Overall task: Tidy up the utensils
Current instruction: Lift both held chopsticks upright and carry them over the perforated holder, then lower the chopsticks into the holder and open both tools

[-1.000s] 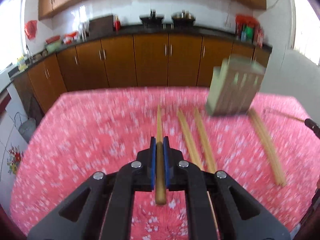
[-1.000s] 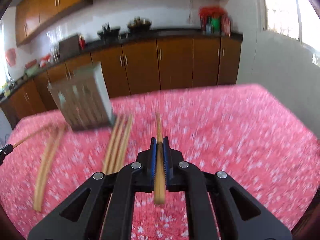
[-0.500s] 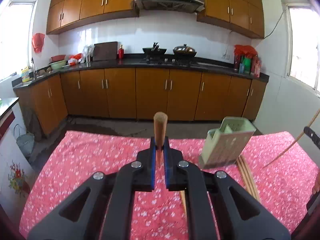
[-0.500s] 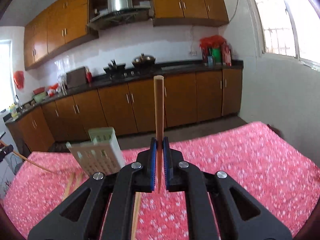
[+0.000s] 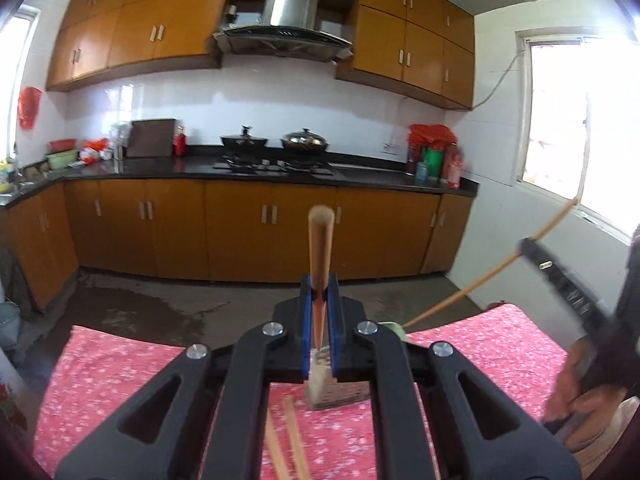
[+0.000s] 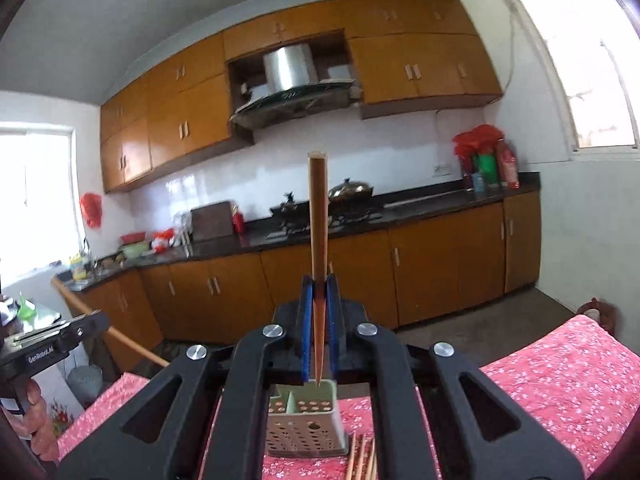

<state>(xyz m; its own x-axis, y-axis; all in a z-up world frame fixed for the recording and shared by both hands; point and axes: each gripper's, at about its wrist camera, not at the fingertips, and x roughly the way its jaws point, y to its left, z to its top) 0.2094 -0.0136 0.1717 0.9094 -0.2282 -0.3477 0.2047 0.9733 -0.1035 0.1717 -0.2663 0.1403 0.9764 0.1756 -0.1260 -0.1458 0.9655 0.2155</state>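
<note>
Down low in both views: pink flowered tabletop (image 5: 120, 360), now mostly pushed to the bottom edge, where a second ago it filled the frames. Means both cameras are up and tipped back toward level, well clear of the cloth.

On that tabletop, nearly straight below the right wrist view: pale green perforated holder (image 6: 306, 428), upright, its divided top open and apparently empty. In the left view, only a corner of it behind the linkage.

Left gripper (image 5: 320, 292): pressed together on the first chopstick (image 5: 320, 248), blue pads tight against the wood, thick end raised toward the kitchen cabinets, thin end hanging down just above the holder. No longer flat along the cloth as it was a second ago.

Right gripper (image 6: 319, 292): likewise clamped, on the second chopstick (image 6: 318, 220), thick end high, tapered tip pointing down right at the holder's rim in that view. Also off the cloth, not lying on it as before.

Beside the holder, flat on the cloth: loose chopsticks (image 6: 362, 456), untouched.

Judging from this: pickup done for both sticks, drop-off not yet. Next, probably, lower each tip into a compartment and only then let go; risk of a tip catching the rim or divider, or nudging the light holder over.
</note>
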